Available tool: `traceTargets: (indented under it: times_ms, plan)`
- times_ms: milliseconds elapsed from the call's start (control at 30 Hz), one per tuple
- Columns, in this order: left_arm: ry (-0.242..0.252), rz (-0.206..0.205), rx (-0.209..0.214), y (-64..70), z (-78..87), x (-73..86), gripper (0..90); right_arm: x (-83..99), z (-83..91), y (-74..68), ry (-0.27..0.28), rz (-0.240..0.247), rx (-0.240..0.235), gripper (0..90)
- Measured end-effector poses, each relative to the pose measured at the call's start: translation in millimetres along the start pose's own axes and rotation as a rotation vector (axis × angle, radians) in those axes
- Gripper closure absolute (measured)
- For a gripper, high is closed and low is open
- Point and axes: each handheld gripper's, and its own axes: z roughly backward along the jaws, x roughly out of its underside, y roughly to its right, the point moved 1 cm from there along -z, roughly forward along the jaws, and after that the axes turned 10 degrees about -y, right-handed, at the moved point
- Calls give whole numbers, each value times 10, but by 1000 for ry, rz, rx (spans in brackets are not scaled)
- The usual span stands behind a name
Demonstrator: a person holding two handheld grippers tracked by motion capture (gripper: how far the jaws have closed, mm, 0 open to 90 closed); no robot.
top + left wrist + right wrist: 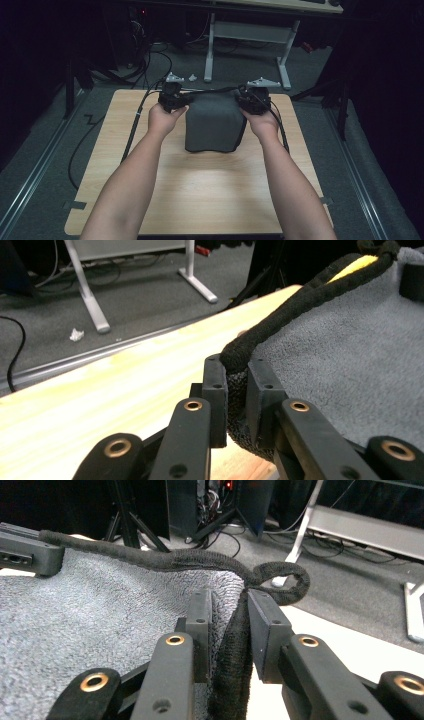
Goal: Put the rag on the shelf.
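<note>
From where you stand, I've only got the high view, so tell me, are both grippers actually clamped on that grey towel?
Observer: Yes. The left gripper has its jaws closed on the black trimmed edge of the grey towel.
Operator: And the right one?
Observer: The right gripper is pinching a fold of towel at a corner, just under a small black hanging loop.
Operator: Anything else on that trim?
Observer: A yellow patch shows on the trim farther along the edge in the left gripper view.
</note>
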Motion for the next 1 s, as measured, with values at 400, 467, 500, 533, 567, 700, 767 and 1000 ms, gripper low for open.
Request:
traceTargets:
  times_ms: [400,467,500,533,567,700,767,1000]
  plan:
    - [-44,45,41,-52,-57,91,754,17,-5,58,-3,-27,3,660]
    - [-34,52,19,-64,-23,82,698,2,26,83,13,-42,-8,639]
    - [-28,60,20,-75,-1,77,685,-4,39,90,16,-51,-9,639]
    - [-21,65,17,-82,18,72,674,-8,51,100,18,-47,-4,639]
    - [-13,68,8,-86,37,67,662,-10,60,100,17,-52,-9,639]
    - [6,72,-11,-92,96,57,652,-19,89,87,23,-44,-7,640]
    - [13,76,-15,-93,124,55,652,-24,99,77,28,-32,-3,639]
    - [39,71,-33,-81,210,66,645,-29,125,21,32,-25,-12,626]
